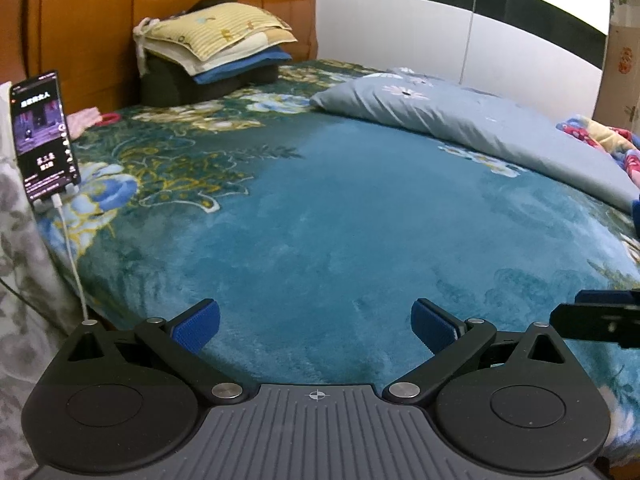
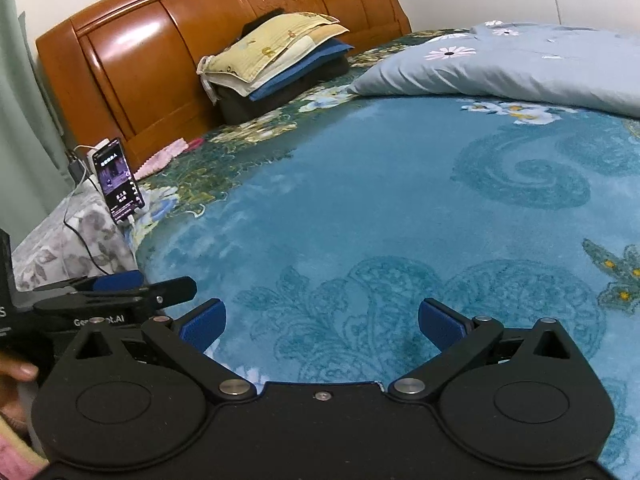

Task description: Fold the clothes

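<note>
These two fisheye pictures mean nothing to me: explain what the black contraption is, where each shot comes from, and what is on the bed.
Each picture is taken by a camera mounted on hand-held tongs, looking forward along the two blue-padded fingers. One view belongs to the left tongs, the other to the right tongs. Both stand open and hold nothing.

Below them lies a bed with a teal flowered blanket. By the wooden headboard sits a stack of folded clothes. A grey-blue daisy quilt lies along the far side. A phone stands propped at the bed's edge, its screen lit and a white cable plugged in. No unfolded garment lies between the tongs.
</note>
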Demonstrator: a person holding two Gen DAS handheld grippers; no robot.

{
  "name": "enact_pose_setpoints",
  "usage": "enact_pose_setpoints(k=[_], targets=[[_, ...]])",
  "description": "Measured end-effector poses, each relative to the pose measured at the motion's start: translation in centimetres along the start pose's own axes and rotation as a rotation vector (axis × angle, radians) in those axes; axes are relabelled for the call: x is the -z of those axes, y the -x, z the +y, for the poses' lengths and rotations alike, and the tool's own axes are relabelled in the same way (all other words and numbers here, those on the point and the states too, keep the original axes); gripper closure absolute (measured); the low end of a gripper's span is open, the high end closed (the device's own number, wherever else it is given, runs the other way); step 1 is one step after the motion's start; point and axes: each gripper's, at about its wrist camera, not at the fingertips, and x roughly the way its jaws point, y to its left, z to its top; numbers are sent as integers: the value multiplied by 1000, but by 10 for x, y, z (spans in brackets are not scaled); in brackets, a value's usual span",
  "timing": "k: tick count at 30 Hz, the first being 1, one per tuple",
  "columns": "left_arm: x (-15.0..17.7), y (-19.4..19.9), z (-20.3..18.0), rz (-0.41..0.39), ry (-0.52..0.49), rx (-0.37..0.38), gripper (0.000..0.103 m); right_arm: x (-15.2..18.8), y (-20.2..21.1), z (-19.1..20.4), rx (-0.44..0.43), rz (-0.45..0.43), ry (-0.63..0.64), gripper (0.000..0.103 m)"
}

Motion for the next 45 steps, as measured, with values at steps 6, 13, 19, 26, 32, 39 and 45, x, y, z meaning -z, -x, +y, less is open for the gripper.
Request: enact_pose_setpoints(k=[6, 13, 19, 26, 32, 39, 45], targets=[[-2, 1, -9, -8, -27, -89, 0, 2, -3, 5, 27, 6, 25, 1], [-4, 0, -13, -22, -32, -93, 0, 4, -4, 10, 21, 13, 46, 1], [-4, 1, -17, -13, -37, -112, 0, 3, -1, 20, 67, -6, 80, 1], [-2, 3, -25, -20, -45, -159, 0, 5, -6, 36, 149, -22, 90, 1], [-2, 5, -23, -19, -37, -175, 0, 6, -10, 47, 181, -25, 100, 1], [1, 4, -21, -4, -37, -184, 0, 8, -11, 56, 181, -15, 102, 1], [2, 5, -18, -5, -33, -188, 0, 9, -10, 59, 182, -12, 104, 1]])
